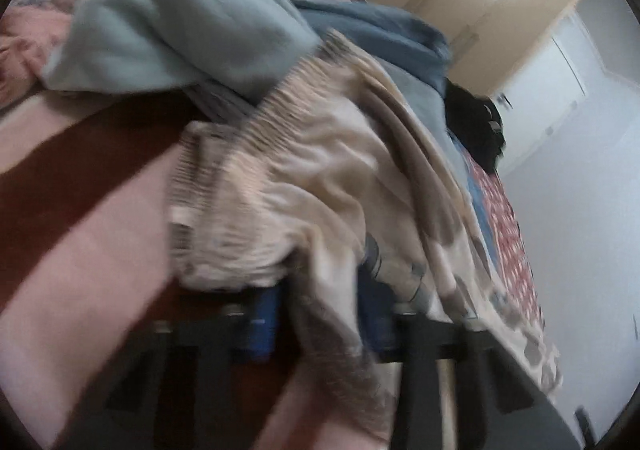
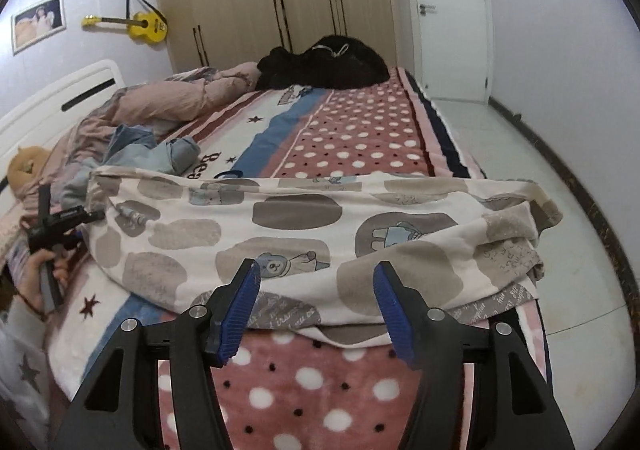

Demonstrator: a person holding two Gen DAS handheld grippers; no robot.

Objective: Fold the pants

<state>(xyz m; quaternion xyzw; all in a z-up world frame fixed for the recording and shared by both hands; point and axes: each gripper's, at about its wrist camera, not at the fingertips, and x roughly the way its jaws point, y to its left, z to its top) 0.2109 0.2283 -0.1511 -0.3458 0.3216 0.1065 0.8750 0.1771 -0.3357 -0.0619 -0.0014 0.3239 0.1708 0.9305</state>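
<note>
The cream cotton pants printed with grey ovals and little bears (image 2: 304, 234) lie stretched sideways across the pink polka-dot fleece blanket (image 2: 304, 382) on the bed, directly ahead of the right tongs (image 2: 316, 306) and spreading out to both sides of them. Those right tongs stand half open, blue pads apart with nothing between them, poised just over the near hem.

Over at the far left of the right tongs' view a hand (image 2: 40, 282) carries the left tongs (image 1: 320, 314). Close up, though blurred, they are drawn narrow on a pleat of the same cloth, right beside the gathered elastic waistband (image 1: 224, 189), which bunches up just ahead and to the left of the pads.

This looks like light, limp jersey: it will sag, drape and wrinkle the moment it lifts, with no stiffness to hold a crease. The fleece beneath probably drags on it, so sliding is a poor bet. The waistband is the thickest, firmest grab; at the other end, the doubled cuffs (image 2: 516, 238) off to the right of the right tongs seem the sensible hold. A pile of pale blue clothes (image 1: 180, 29) sits just beyond the waistband, close enough to snag.
</note>
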